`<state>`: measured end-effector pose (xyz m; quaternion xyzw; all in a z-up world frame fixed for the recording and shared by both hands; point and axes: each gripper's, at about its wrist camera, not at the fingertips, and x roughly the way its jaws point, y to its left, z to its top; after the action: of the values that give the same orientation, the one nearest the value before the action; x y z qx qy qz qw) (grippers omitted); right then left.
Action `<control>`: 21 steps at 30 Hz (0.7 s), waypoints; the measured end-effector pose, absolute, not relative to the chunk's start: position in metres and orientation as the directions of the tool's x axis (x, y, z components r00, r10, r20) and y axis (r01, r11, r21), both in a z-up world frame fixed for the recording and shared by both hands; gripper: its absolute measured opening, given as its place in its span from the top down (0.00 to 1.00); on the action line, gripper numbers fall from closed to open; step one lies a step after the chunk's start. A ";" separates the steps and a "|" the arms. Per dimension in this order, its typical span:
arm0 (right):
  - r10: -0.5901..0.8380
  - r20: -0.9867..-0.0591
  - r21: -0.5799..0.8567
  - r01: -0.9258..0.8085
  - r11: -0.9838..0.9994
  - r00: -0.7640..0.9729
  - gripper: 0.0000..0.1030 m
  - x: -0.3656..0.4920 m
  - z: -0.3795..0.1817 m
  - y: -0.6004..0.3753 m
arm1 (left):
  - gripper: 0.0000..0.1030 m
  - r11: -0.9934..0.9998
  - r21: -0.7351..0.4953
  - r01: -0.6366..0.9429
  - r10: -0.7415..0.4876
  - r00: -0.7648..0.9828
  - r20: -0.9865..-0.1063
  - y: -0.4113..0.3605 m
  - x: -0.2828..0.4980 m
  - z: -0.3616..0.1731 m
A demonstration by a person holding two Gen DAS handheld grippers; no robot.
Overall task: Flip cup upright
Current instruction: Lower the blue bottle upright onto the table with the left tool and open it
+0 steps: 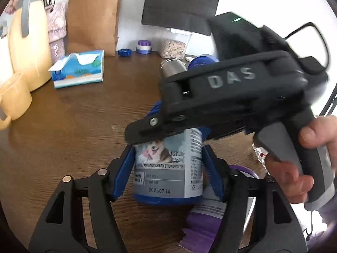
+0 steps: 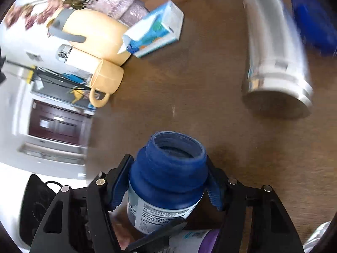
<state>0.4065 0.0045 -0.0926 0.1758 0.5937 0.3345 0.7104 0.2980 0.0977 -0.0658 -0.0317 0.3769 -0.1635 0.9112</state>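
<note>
Blue jar (image 2: 166, 181) pinched betw both grippers: left (image 1: 168, 168), right (image 2: 168, 179).

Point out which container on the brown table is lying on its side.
The silver steel tumbler, lying flat behind the held blue open-mouthed jar. The yellow mug and yellow jug stand upright.

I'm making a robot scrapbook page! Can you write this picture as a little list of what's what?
held thing: blue jar with a dog picture on its label, lid off
left gripper: fingers on both sides of the jar
right gripper: fingers around the jar's blue shoulder
lying down: steel cup on its side
standing: yellow mug
also there: tissue pack
surface: brown wooden table
</note>
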 end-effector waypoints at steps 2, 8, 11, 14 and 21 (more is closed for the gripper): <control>0.636 -0.755 0.565 -0.332 0.755 0.160 0.34 0.405 -0.077 0.004 | 0.30 0.949 -0.185 0.254 -0.310 0.657 -0.687 0.101 0.301 -0.068; 0.403 -0.777 0.145 -0.485 0.863 0.484 0.34 0.384 -0.047 0.014 | 0.31 0.966 -0.226 0.129 -0.255 0.642 -0.723 0.119 0.317 -0.076; 0.310 -0.777 0.008 -0.484 0.875 0.548 0.34 0.375 -0.048 0.021 | 0.31 0.961 -0.254 0.108 -0.265 0.624 -0.735 0.123 0.320 -0.079; 0.249 -0.786 -0.077 -0.490 0.868 0.565 0.34 0.373 -0.056 0.024 | 0.30 0.965 -0.237 0.109 -0.251 0.631 -0.734 0.120 0.317 -0.077; 0.305 -0.814 0.029 -0.491 0.871 0.493 0.30 0.376 -0.051 0.015 | 0.23 0.978 -0.180 0.101 -0.202 0.650 -0.732 0.112 0.309 -0.069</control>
<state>0.3757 0.0147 -0.0513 -0.1036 0.4466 0.2320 0.8579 0.3087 0.1115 -0.0693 -0.0617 0.4097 -0.0838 0.9063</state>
